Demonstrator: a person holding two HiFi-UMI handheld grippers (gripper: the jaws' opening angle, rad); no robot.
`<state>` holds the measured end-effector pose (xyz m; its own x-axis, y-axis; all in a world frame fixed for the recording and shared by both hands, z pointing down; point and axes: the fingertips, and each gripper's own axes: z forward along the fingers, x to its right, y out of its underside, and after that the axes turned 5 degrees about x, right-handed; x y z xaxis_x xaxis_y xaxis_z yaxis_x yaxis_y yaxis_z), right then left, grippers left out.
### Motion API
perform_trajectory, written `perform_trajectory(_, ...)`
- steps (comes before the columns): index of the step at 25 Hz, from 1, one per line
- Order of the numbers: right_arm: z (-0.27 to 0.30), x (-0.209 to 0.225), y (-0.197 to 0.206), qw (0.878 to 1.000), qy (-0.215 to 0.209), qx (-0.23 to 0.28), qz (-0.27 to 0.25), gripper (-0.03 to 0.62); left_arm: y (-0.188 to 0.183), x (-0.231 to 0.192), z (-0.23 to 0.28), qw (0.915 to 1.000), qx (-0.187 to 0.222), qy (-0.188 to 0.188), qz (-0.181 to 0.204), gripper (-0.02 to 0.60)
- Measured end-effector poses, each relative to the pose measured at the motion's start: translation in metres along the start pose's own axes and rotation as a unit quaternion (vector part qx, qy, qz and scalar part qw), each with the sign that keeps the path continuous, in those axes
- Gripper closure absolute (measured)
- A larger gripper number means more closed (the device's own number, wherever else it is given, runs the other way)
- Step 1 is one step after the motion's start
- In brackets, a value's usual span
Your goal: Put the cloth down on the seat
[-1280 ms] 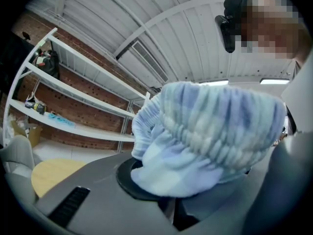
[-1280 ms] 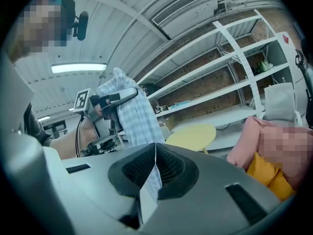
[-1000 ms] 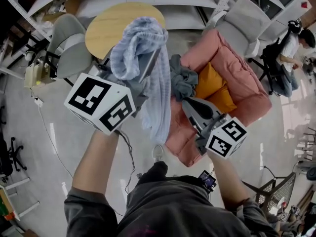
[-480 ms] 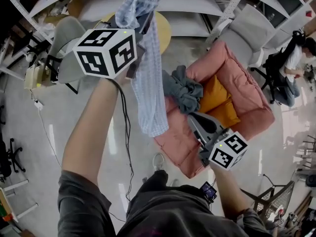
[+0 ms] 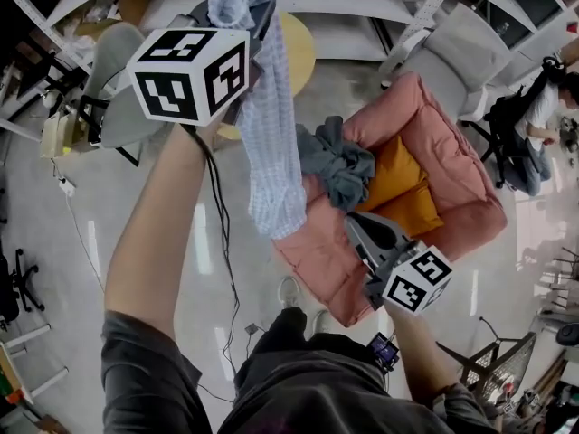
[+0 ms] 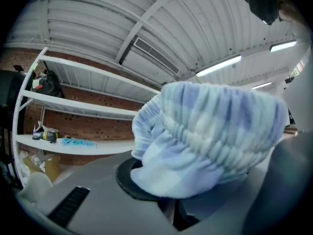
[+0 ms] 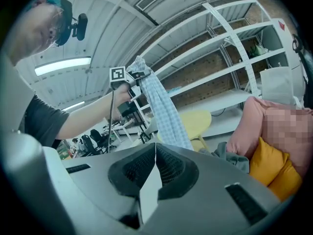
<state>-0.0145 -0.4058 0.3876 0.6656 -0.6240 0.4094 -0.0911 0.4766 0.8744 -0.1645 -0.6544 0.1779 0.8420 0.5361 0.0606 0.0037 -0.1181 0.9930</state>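
the light blue checked cloth (image 5: 274,143) hangs from the left gripper (image 5: 256,27), whose fingers are clenched on its bunched top. the pink cushioned seat (image 5: 457,174) lies below those fingers. the right gripper (image 5: 366,233) has its fingers pressed together, empty.

No writing, label, brand, number or sign can be read in any of the views. The only printed marks are the black-and-white square patterns on the left cube (image 5: 190,75) and the right cube (image 5: 416,280), and they carry no letters or digits. Whatever lies on the shelves in the background is too small and blurred to make out.
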Motion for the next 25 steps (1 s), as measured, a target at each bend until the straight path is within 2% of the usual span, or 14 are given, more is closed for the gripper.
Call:
perform_trajectory(4,0.006,0.0,0.022,1.0,-0.013,-0.017,0.009,0.577,0.076,0.029,-0.028,0.9987,-0.044,0.017,-0.021,0.558)
perform_trajectory(9,0.004,-0.004,0.045,0.999,-0.025,-0.029,0.016,0.577,0.154,0.066,-0.064,0.9933,-0.083,0.03,-0.074,0.558)
perform_trajectory(13,-0.008,-0.002,0.064,0.999,-0.026,-0.032,0.028,0.577,0.194,0.117,-0.091,0.9861,-0.094,0.053,-0.126,0.558)
perform_trajectory(17,-0.027,0.0,0.077,0.998,-0.027,-0.031,0.041,0.577,0.219,0.183,-0.118,0.9792,-0.111,0.075,-0.153,0.558)
perform_trajectory(22,-0.051,0.005,0.093,0.998,-0.022,-0.039,0.049,0.577,0.273,0.253,-0.155,0.96,-0.157,0.089,-0.214,0.558)
perform_trajectory(25,-0.06,0.014,0.102,0.997,-0.01,-0.048,0.057,0.577,0.314,0.289,-0.178,0.9473,-0.198,0.109,-0.228,0.558)
